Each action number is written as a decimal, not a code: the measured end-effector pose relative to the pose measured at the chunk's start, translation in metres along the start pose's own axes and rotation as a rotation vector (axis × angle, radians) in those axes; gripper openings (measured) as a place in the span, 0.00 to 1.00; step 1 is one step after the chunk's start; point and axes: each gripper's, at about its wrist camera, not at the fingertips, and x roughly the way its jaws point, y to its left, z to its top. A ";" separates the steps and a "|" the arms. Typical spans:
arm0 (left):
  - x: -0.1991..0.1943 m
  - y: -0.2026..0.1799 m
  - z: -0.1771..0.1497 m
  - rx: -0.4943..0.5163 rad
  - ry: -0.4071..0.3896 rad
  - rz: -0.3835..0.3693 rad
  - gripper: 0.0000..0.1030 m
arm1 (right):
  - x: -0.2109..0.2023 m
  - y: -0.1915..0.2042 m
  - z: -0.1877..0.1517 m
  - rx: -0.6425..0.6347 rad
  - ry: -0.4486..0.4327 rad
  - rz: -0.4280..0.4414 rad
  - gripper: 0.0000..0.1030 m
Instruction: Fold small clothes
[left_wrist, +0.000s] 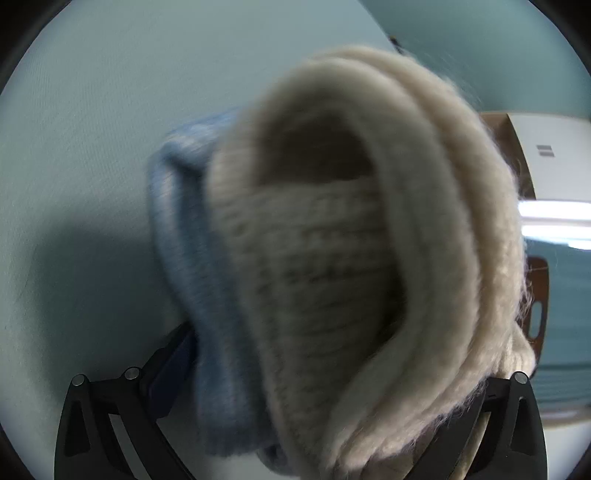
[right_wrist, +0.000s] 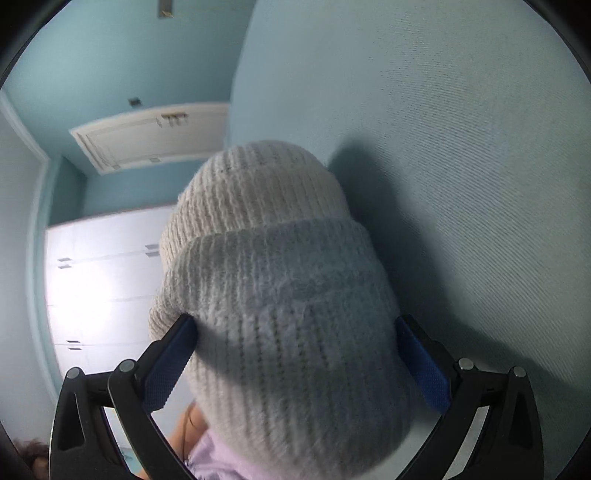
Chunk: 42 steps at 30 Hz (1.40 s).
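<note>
A cream ribbed knit hat (left_wrist: 332, 266) fills the left wrist view, blurred, its hollow mouth facing the camera. A light blue knit layer (left_wrist: 192, 258) lies against its left side. My left gripper (left_wrist: 325, 350) stands wide open around this bundle. The dark left pad (left_wrist: 170, 373) is beside the blue knit and the cream knit hides the right finger. In the right wrist view the same hat (right_wrist: 258, 192) points away, its pale blue-grey cuff (right_wrist: 291, 302) nearest. My right gripper (right_wrist: 291, 321) is shut on the cuff, both blue pads (right_wrist: 421, 365) against its sides.
A light blue textured cloth (right_wrist: 461, 147) covers the surface under the hat, which casts a shadow on it. White cupboard doors (right_wrist: 99, 288) and a blue wall stand beyond. A brown chair back (left_wrist: 537, 295) is at the right. A person's lilac top (right_wrist: 218, 458) shows low in the right wrist view.
</note>
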 end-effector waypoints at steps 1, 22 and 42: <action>0.001 -0.002 0.001 -0.002 0.011 0.002 1.00 | 0.003 -0.005 -0.002 0.002 -0.037 0.033 1.00; 0.015 -0.138 0.092 0.225 -0.084 0.182 0.62 | -0.053 0.112 0.022 -0.252 -0.353 -0.143 0.99; -0.149 -0.219 0.004 0.483 -0.578 0.913 0.78 | -0.114 0.188 -0.018 -0.190 -0.426 -0.676 0.99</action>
